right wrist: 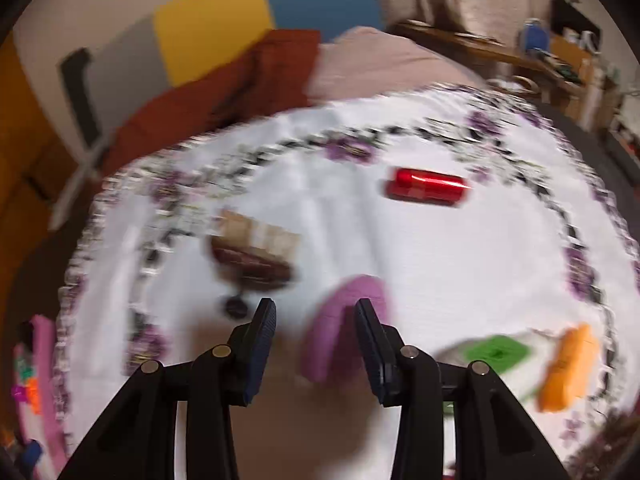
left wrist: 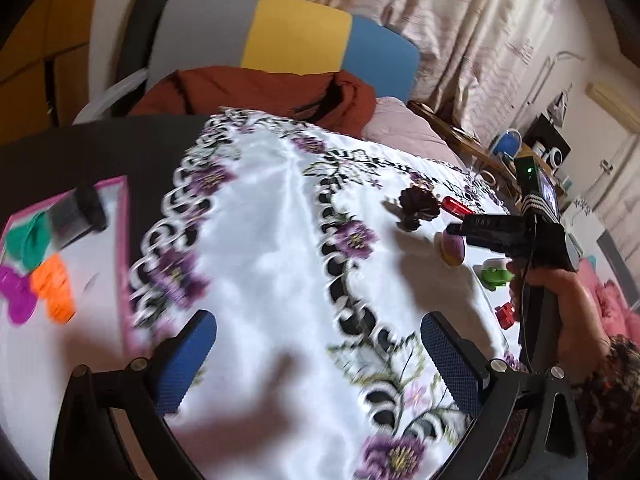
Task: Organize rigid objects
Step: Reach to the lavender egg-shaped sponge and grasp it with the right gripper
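My left gripper is open and empty above the white flowered cloth. My right gripper is open, its jaws low around a purple round object, not closed on it; the same gripper and purple object show in the left wrist view. On the cloth lie a red cylinder, a dark brown ornament, a green piece and an orange piece. A pink-rimmed tray at the left holds teal, magenta and orange pieces.
A chair with a grey, yellow and blue back and a rust-red garment stands behind the table. A small red block lies near the person's hand. The dark table edge shows beyond the cloth.
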